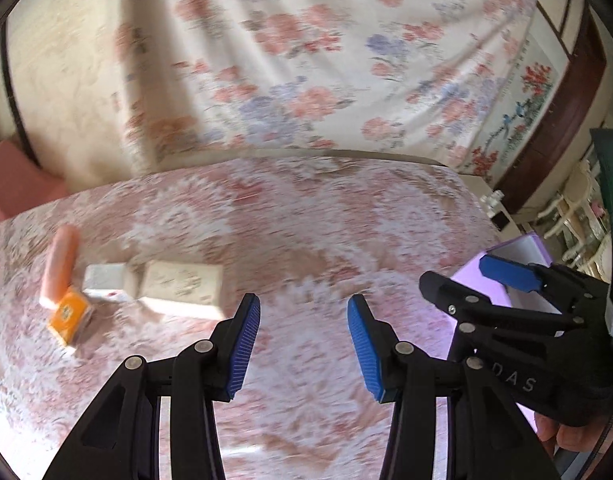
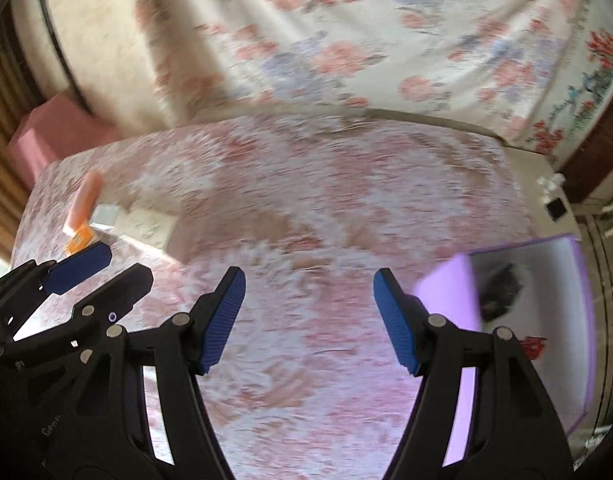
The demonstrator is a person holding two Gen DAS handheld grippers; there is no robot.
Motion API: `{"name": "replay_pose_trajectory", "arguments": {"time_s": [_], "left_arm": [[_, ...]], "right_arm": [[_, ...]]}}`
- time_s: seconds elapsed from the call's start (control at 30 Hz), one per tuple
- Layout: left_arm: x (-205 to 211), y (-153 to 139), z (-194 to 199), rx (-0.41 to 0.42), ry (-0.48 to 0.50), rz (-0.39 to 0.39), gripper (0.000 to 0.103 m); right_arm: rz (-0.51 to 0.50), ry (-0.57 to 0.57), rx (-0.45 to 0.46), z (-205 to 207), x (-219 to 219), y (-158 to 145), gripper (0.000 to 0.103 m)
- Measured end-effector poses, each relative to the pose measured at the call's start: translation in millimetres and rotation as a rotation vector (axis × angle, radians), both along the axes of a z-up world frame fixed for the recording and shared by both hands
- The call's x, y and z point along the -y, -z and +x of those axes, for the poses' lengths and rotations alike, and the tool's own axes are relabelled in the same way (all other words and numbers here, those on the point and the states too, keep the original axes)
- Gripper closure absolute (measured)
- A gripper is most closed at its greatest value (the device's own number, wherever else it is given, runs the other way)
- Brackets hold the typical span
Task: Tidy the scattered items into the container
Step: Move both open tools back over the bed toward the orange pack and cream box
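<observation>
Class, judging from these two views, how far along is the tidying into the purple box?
Done: a dark item already lies in the purple box. In hand: nothing; the left gripper and right gripper are both empty. Left: the pink tube, orange box, white box and beige box on the table.

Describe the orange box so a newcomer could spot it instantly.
On the pink-patterned table, a small cluster of items sits at the far left side, opposite the purple container. The orange box is its nearest member, just below a salmon tube and left of two cream boxes. It alone is bright orange.
</observation>
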State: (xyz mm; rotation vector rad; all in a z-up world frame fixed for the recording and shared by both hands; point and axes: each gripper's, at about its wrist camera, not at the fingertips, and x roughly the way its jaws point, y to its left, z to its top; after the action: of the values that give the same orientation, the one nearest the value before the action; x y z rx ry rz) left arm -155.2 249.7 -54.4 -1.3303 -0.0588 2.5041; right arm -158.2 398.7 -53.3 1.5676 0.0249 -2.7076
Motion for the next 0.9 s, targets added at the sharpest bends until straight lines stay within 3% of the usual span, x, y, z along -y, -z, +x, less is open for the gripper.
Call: {"name": "replay_pose_trajectory", "arguments": {"time_s": [0.5,0.9], "left_arm": [[158,54,-8,0.090,-0.100,-0.039,0.056],[230,93,-26,0.158,-0.128,-0.056,0.056]], "right_arm": [[0.017,-0.215,0.105,-45,114,62,0.034],[0.114,-0.424,0.160,-82,165,94,0.034]]}}
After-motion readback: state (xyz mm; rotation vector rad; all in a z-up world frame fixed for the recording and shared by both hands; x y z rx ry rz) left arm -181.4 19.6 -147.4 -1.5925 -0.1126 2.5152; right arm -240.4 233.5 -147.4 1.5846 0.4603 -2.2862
